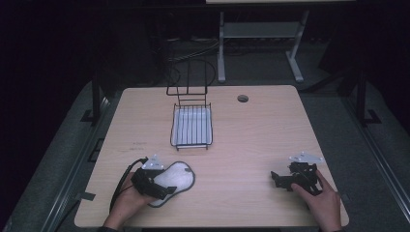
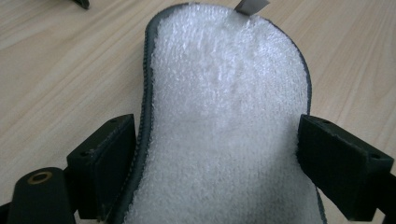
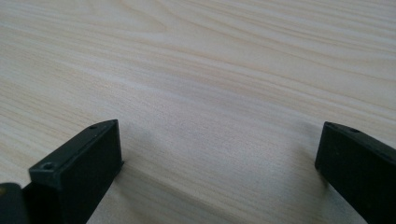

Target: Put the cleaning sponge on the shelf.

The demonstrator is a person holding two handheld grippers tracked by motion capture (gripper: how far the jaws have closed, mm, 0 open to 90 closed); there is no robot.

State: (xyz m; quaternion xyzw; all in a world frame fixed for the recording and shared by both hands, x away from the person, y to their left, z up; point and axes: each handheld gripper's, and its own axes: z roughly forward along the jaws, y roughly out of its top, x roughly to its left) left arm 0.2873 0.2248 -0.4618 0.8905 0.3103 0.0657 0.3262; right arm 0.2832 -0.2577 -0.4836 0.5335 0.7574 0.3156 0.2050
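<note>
Where the white fleecy pad [image 2: 224,126] lies on the counter [image 1: 241,145] near its front left corner, we see the left claw [image 1: 162,186] set over its near end. In the left gripper view the pad runs up between the two black jaws, which stand apart at its two edges, the left one right against the dark stitched rim; whether they press it we cannot tell. A small grey tab [image 2: 251,5] at the pad's far end is cut off by the frame's top. The pad's near end is hidden under the claw in the high view. The right claw [image 3: 219,158] rests wide open over bare wood at the front right, holding nothing. Behind the pad stands a wire basket [image 1: 192,126].
</note>
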